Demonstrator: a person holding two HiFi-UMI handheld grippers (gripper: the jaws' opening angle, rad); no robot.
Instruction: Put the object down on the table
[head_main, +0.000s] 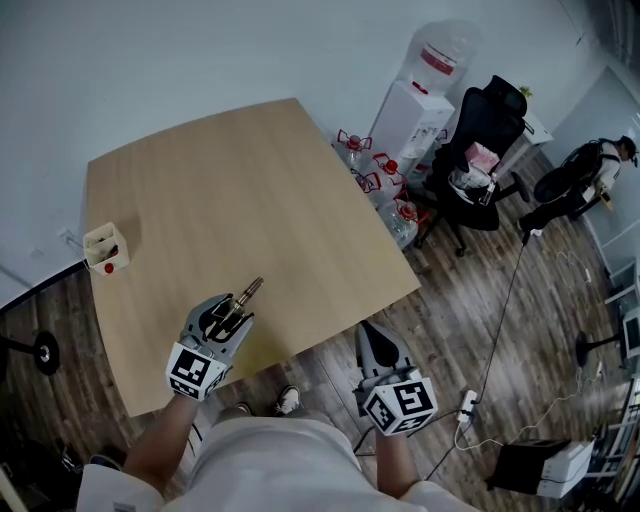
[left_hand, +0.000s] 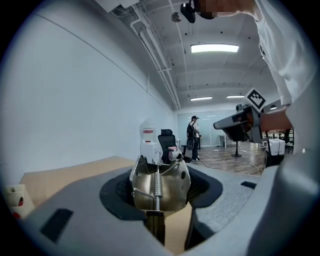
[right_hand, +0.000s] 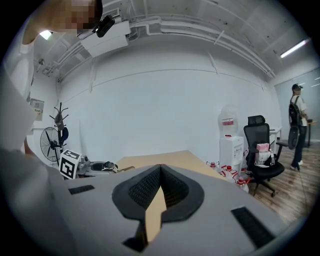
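My left gripper (head_main: 230, 314) is shut on a metal hand tool (head_main: 247, 292) whose thin end sticks out past the jaws toward the upper right. It hangs over the near part of the wooden table (head_main: 250, 170). In the left gripper view the tool (left_hand: 159, 181) fills the gap between the pads, a steel body with a coil spring down its middle. My right gripper (head_main: 376, 342) is past the table's near right edge, over the floor. Its fingertips meet with nothing between them (right_hand: 160, 169).
A small white box (head_main: 106, 249) with something red in it stands at the table's left edge. Beyond the far right corner are a water dispenser (head_main: 416, 108), several water bottles (head_main: 372, 168) and a black office chair (head_main: 486, 140). A person (head_main: 590, 178) stands further off. A power strip (head_main: 466, 404) lies on the floor.
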